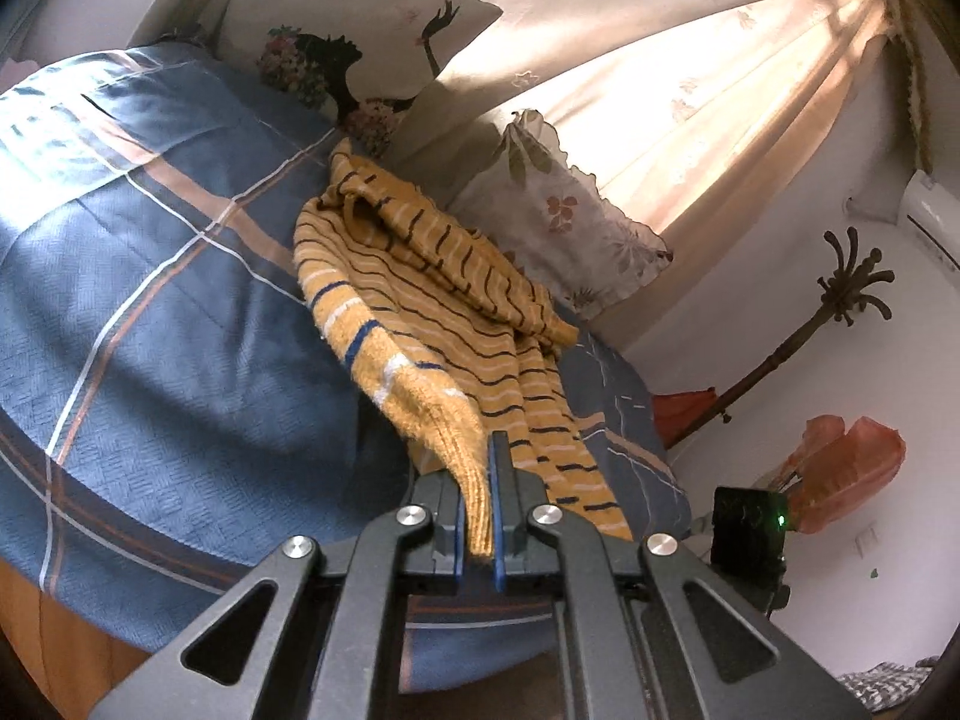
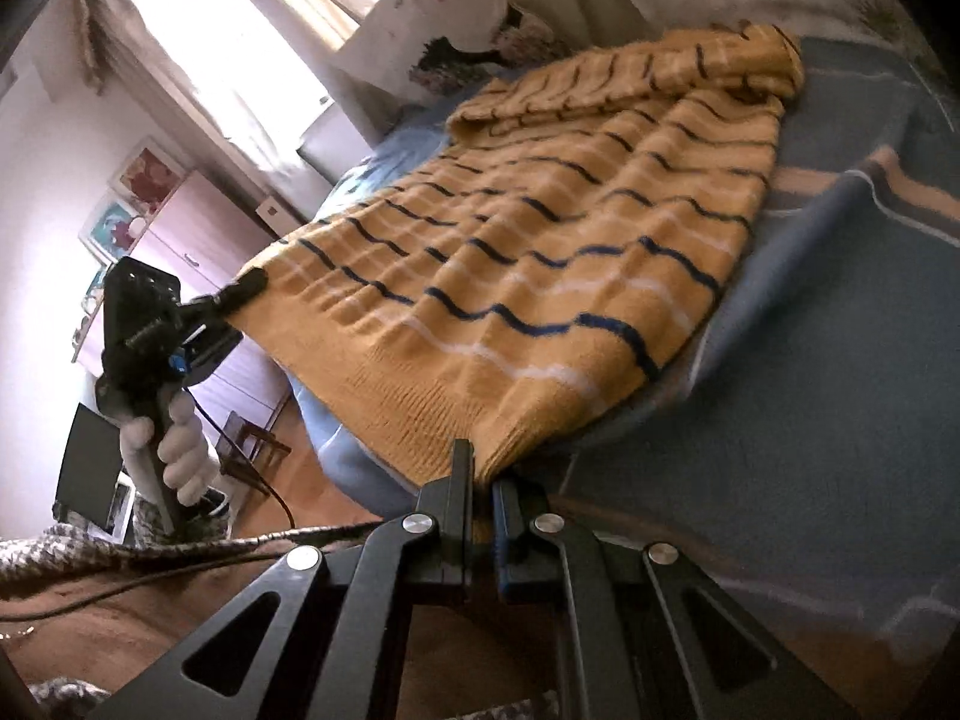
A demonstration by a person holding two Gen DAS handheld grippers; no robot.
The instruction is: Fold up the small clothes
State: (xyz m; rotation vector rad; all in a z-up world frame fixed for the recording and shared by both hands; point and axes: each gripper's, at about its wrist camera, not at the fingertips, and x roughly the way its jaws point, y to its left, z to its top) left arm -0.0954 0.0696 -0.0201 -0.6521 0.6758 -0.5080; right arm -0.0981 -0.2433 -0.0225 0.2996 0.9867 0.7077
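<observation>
Right gripper [image 2: 480,480] clamped on ribbed hem corner of mustard striped sweater [image 2: 540,252]. Sweater spread over blue bedspread [image 2: 840,312], hem edge raised off it. Left gripper [image 2: 249,287], held in person's hand [image 2: 174,450], pinches the opposite hem corner. Sleeve folded across sweater's far end. Printed pillow [image 2: 444,18] behind, near bright curtained window [image 2: 240,30].

This is a bedroom in a home. A bed with a blue checked cover [image 1: 150,300] spreads ahead of the left gripper [image 1: 480,504], with printed pillows [image 1: 354,54] at its far end and a sunlit curtain [image 1: 690,90] beyond. To that gripper's right stand a wooden coat stand [image 1: 840,294] and a wall air conditioner [image 1: 930,210]. Left of the right gripper [image 2: 480,492] are framed pictures [image 2: 147,174] and a wardrobe [image 2: 198,228].
</observation>
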